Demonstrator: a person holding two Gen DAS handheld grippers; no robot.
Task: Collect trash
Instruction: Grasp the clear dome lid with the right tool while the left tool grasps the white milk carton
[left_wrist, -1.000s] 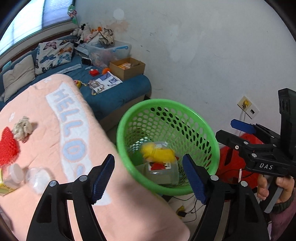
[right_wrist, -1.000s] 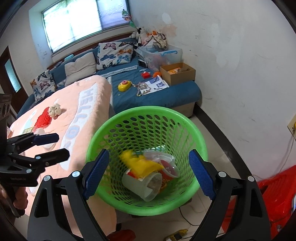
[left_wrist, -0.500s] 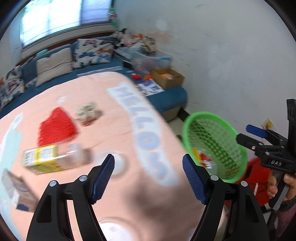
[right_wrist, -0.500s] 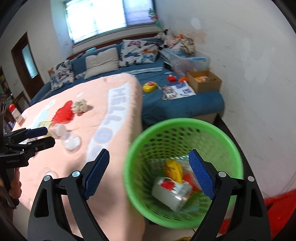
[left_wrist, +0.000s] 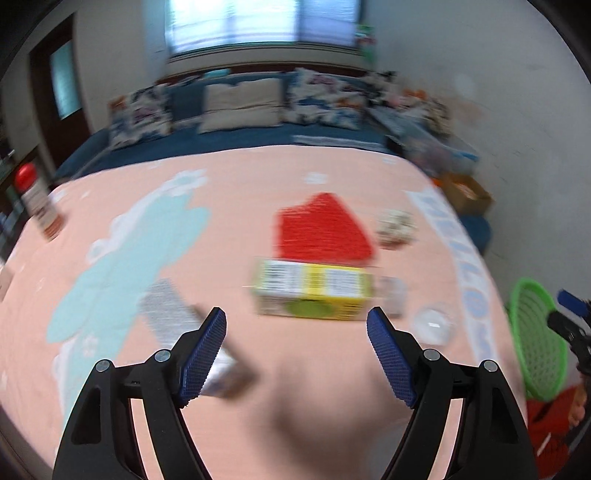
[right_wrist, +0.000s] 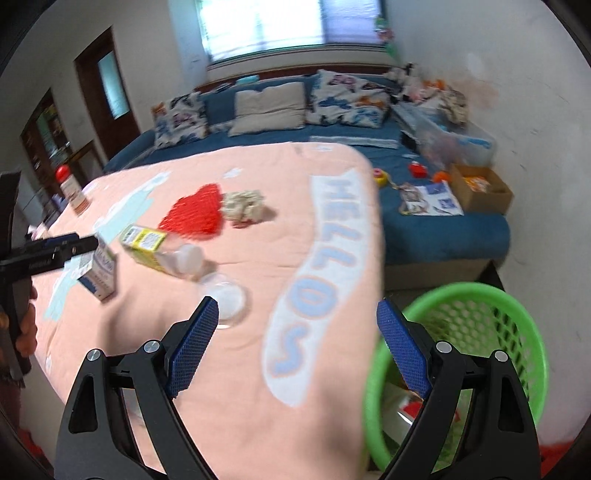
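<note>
On the pink blanket lie a yellow carton, a red net, a crumpled paper wad, a blue-and-white carton, a clear cup and a clear lid. My left gripper hovers over the blanket just short of the yellow carton; its jaws are opening and nothing is between them. My right gripper is open and empty above the blanket's corner, with the green basket at its right. Trash lies in the basket.
A red-capped bottle stands at the blanket's far left edge. Behind is a blue sofa with pillows, toys, papers and a cardboard box. The white wall runs close behind the basket. The left wrist view is motion-blurred.
Both grippers swung left, away from the basket and over the blanket. The basket slid to the right edge of both views, and the trash on the blanket came to the centre.
</note>
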